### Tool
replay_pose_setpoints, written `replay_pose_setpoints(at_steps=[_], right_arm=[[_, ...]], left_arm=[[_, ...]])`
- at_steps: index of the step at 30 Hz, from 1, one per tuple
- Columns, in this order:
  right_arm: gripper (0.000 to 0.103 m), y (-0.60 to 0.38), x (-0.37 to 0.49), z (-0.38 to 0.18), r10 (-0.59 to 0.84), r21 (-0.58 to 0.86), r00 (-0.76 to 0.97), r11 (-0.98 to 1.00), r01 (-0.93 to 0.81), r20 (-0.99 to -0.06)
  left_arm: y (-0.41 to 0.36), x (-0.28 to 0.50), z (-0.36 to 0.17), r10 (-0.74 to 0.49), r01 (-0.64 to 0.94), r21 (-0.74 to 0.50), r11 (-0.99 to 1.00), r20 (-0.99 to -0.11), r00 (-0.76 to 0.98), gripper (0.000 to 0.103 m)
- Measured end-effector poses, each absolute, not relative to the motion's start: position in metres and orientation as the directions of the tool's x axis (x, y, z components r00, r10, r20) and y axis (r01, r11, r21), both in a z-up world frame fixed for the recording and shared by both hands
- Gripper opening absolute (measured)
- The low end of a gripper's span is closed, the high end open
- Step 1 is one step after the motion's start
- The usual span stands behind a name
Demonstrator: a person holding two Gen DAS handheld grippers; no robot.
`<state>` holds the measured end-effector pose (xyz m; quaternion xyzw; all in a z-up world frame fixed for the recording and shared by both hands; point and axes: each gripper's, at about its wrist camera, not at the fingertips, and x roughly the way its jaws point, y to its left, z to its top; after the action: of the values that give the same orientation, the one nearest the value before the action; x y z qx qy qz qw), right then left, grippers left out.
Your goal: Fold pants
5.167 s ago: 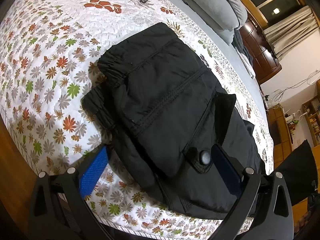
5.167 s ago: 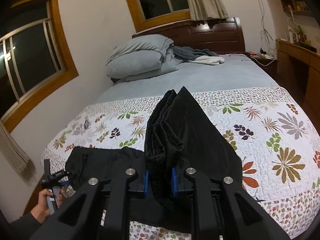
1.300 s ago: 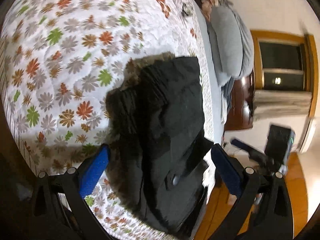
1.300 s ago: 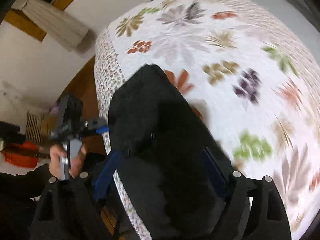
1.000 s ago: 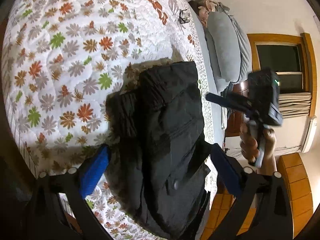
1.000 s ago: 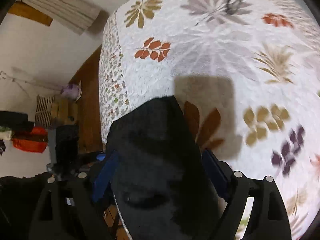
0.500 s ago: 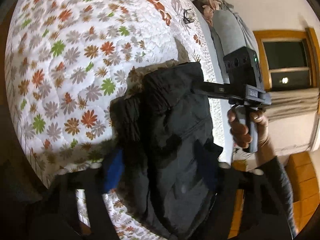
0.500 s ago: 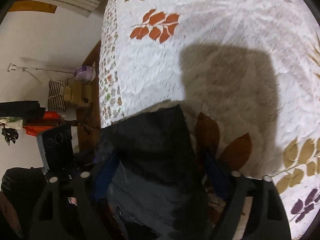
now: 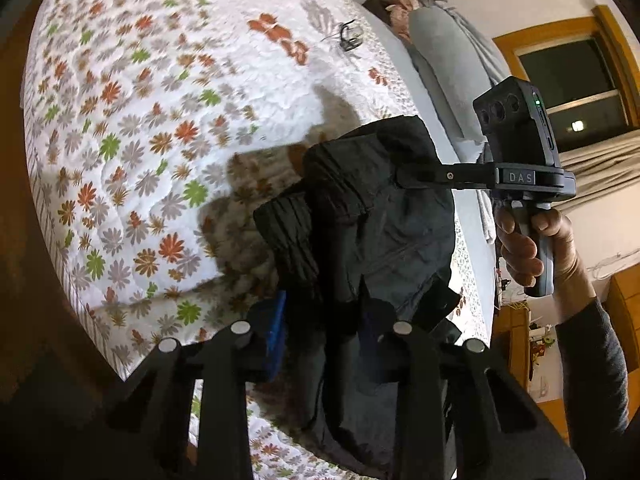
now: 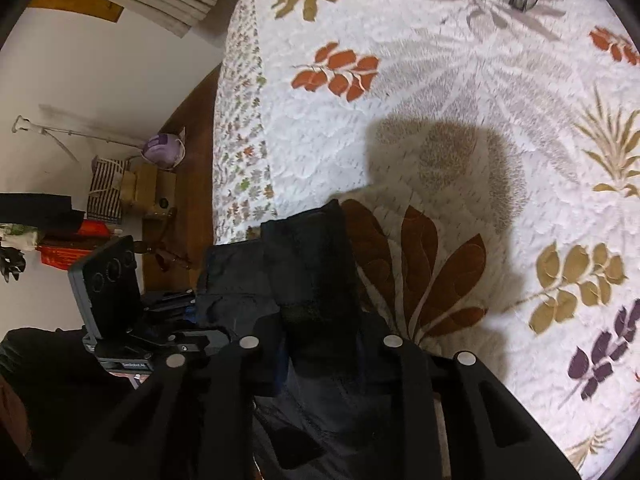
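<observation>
Black pants (image 9: 372, 216), folded into a thick bundle, sit at the corner of a bed covered by a floral quilt (image 9: 132, 128). On the bundle's left, the left hand-held gripper (image 9: 324, 332) is closed on its near edge, blue pads pinching several layers. On its right, the right hand-held gripper (image 10: 320, 344) clamps the far folded end. The fabric looks soft, padded and light, likely to sag, so holding whole stacked edges seems wisest. Eyeglasses (image 9: 350, 38) lie well beyond the bundle.
</observation>
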<state>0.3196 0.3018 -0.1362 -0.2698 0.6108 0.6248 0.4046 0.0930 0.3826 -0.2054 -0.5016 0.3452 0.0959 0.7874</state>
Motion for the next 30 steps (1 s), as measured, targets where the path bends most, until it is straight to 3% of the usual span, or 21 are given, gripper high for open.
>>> replay_pose_setpoints(at_steps=[30], right_arm=[[0.024,0.182,0.303,-0.005,0.397,0.414,-0.333,0.137,-0.900,-0.855]], left_arm=[[0.315,0.086,-0.092,-0.145,-0.304,-0.623,0.720,-0.564,0.813,0.025]])
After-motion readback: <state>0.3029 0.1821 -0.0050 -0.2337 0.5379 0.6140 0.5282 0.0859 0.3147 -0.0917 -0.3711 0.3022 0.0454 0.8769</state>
